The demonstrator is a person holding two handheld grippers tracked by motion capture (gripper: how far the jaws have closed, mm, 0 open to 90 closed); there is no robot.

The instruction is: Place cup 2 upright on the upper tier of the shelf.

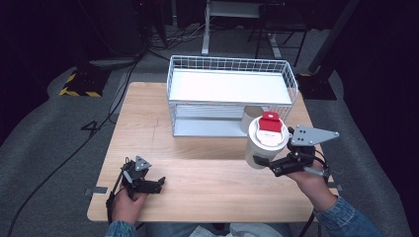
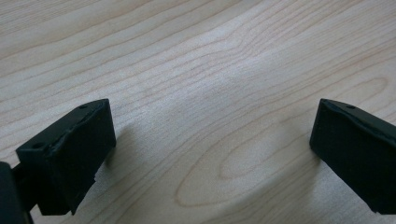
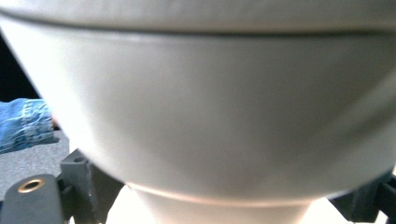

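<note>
A white paper cup [image 1: 262, 148] with a white lid and a red tab [image 1: 270, 121] hangs above the table's right side, with my right gripper [image 1: 267, 164] shut on its lower body. In the right gripper view the cup's wall [image 3: 205, 116] is very close and blurred. My left gripper [image 1: 157, 183] rests low over the wooden table [image 1: 197, 173] near the front left, open, with bare wood between its jaws [image 2: 210, 135]. A brown cardboard cup [image 1: 249, 118] stands behind the white cup, beside the rack.
A white wire basket rack [image 1: 230, 94] with a flat white top shelf stands at the back middle of the table. Grey floor, cables and a striped floor plate [image 1: 79, 84] lie beyond the table. A denim sleeve [image 3: 23, 123] is at the left of the right gripper view.
</note>
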